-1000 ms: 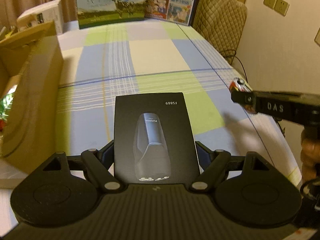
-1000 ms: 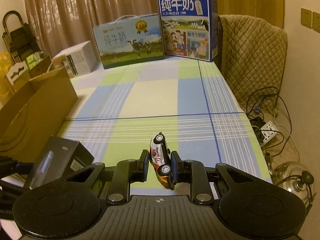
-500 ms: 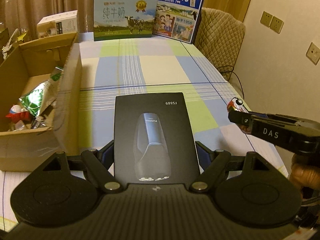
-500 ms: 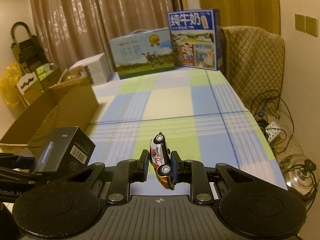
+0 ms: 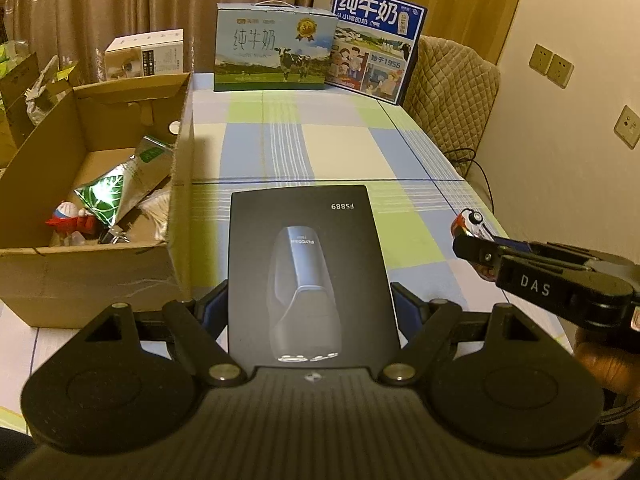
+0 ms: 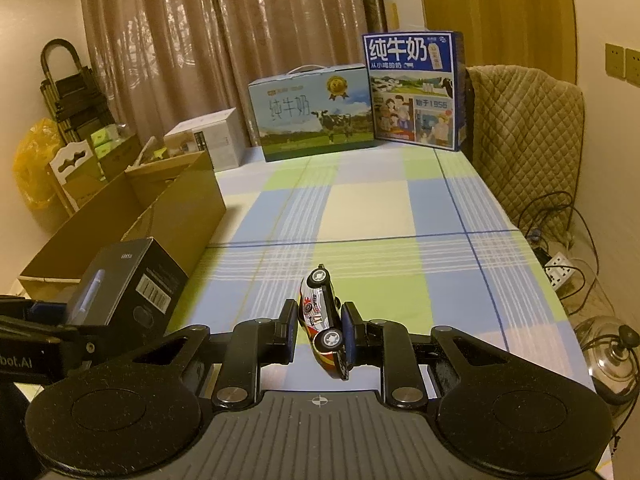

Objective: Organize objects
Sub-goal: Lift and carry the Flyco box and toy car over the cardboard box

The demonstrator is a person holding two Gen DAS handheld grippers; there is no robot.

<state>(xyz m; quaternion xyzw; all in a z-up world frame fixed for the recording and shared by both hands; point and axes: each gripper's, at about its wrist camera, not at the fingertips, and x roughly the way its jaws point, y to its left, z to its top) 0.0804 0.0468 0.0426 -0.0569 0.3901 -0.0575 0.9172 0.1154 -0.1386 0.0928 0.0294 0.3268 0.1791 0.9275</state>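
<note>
My left gripper (image 5: 310,312) is shut on a black shaver box (image 5: 308,268) marked FS889 and holds it above the checked tablecloth, right of an open cardboard box (image 5: 176,184). The shaver box also shows in the right wrist view (image 6: 128,284). My right gripper (image 6: 320,332) is shut on a small toy race car (image 6: 322,316), held on its side above the table. The car and right gripper also show at the right of the left wrist view (image 5: 470,226).
The cardboard box holds a green foil bag (image 5: 120,184) and a red toy (image 5: 70,218). Two milk cartons (image 6: 316,112) (image 6: 414,90) and a white box (image 6: 212,140) stand at the table's far end. A quilted chair (image 6: 524,128), cables and a power strip (image 6: 560,272) are on the right.
Both grippers have risen and pulled back with their loads. The inside of the cardboard box has come into the left wrist view.
</note>
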